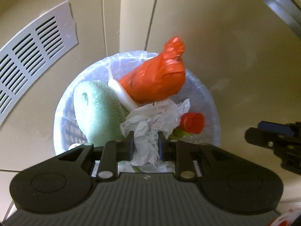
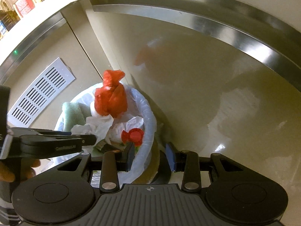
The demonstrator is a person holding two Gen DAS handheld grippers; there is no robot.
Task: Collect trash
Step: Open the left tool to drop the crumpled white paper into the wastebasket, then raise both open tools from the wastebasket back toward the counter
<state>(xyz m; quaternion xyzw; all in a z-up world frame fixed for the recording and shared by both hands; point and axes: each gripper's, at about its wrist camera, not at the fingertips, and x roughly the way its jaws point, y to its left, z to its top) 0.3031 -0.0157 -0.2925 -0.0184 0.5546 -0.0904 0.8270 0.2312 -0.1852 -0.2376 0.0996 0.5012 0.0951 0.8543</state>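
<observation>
With the left hand-held gripper [image 1: 146, 144] clamped on crumpled paper [image 1: 150, 124] above the heaped bin [image 1: 210, 101] and the right hand-held gripper [image 2: 150, 155] unclenched astride its rim, released paper may slide off.

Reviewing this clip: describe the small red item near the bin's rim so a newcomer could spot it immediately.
Start at the round bin lined with a clear bag, standing on the floor by the cabinet's vent grille. Inside, past the crumpled white paper, a small red wrapper lies beside the rim. Unlike the big knotted orange-red bag poking out on top, it is small and low in the bin.
</observation>
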